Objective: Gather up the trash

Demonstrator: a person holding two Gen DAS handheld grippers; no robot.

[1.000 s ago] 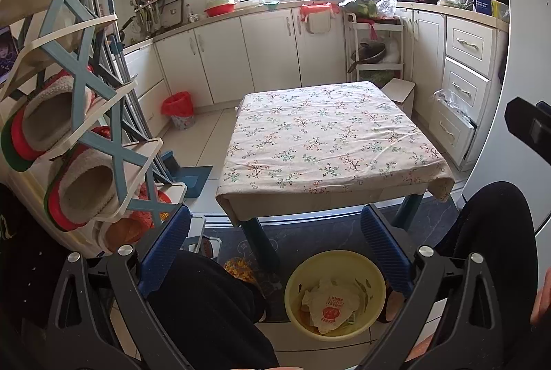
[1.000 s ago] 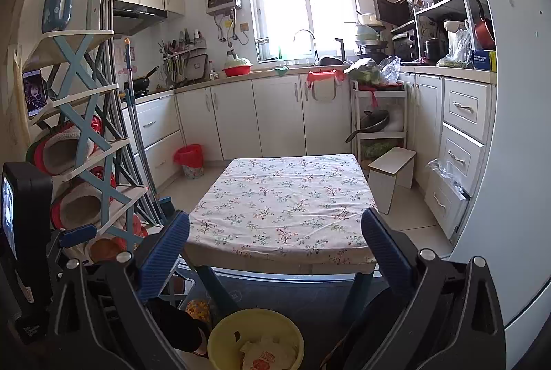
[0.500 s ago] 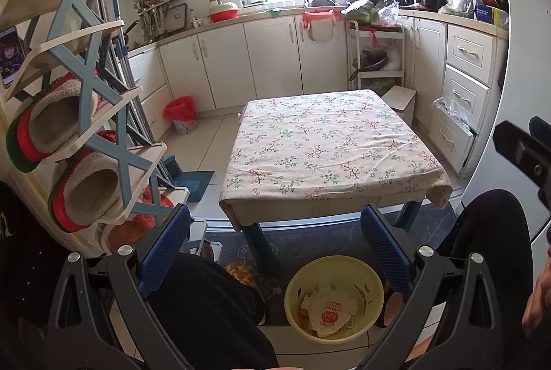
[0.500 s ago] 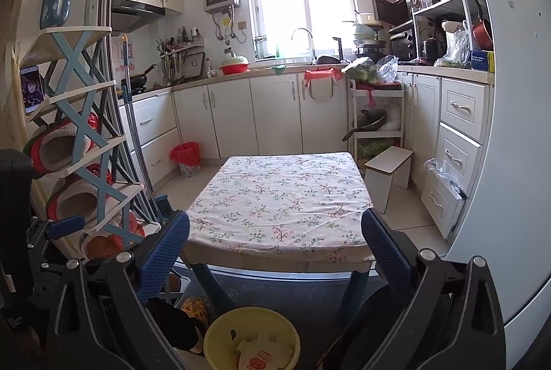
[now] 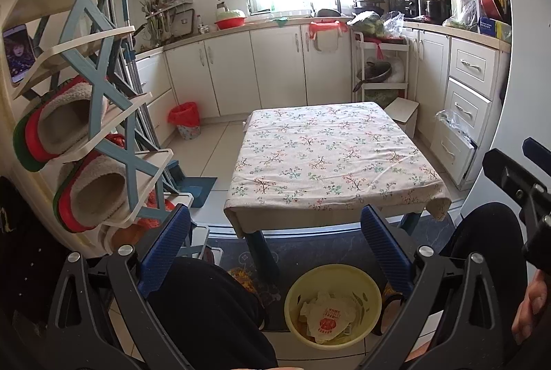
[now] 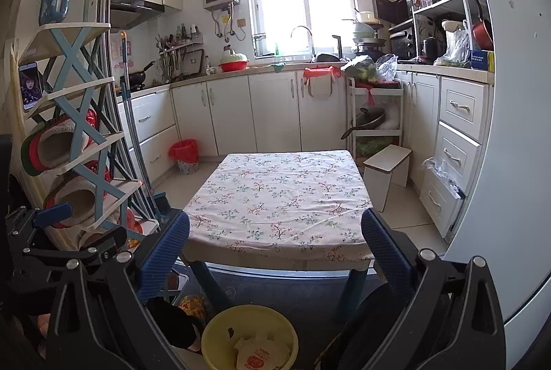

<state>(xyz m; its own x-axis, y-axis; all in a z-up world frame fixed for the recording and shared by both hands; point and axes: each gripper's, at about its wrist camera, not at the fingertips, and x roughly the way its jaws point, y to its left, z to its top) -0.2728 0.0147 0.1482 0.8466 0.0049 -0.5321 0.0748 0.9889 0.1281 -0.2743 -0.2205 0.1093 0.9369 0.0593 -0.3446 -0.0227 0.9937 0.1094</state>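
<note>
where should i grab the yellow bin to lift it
Grip the bin's near rim, coming straight down from above. It stands upright and open-topped on the floor, its thin rim bare all round, while the wrapper sits lower inside, so a finger can likely slip in past it.

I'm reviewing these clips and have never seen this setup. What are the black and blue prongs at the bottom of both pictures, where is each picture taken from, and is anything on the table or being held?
There is no robot here. A person holds a hand-operated two-finger gripper in each hand, and each gripper carries a wide-angle camera that looks forward along its fingers. The prongs are those fingers: the left gripper in one picture, the right gripper in the other. Both stand open and hold nothing.

Both views face a small kitchen. The low table, covered by a floral cloth, shows nothing on it. On the floor in front sits a yellow basin with crumpled wrappers inside. The dark shapes beside it appear to be the person's legs. The other gripper shows at the right edge of the left view.
</note>
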